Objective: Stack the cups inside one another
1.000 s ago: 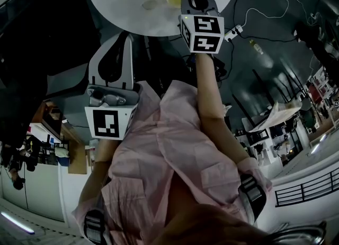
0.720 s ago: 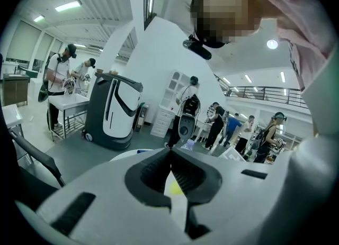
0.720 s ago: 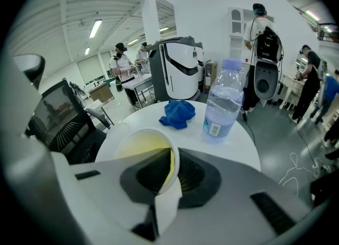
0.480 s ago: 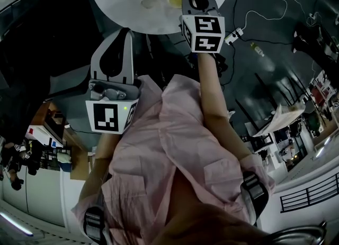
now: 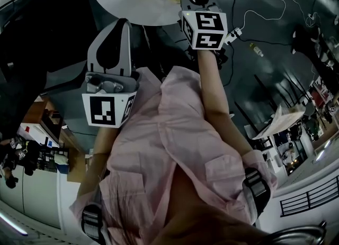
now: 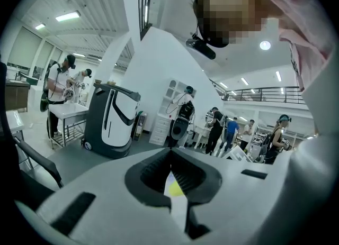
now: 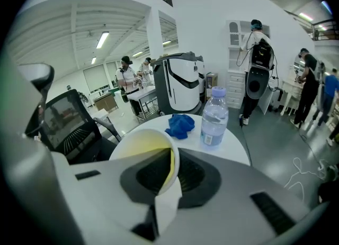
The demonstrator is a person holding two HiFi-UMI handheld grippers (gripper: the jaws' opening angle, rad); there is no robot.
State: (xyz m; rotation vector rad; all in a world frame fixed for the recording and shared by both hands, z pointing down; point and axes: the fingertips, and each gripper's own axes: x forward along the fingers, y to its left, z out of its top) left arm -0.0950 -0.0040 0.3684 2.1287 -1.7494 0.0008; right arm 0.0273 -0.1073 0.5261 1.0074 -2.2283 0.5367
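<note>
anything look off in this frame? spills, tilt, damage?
Only the thin-walled yellow cup: the right gripper pinches one side of its rim, so it hangs tilted over the round white table. No spill or damage visible.

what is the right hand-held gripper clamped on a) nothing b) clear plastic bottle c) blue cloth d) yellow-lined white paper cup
d: the right hand-held gripper pinches the wall of the yellow-lined white paper cup, while the blue cloth and clear plastic bottle sit untouched on the round white table.
</note>
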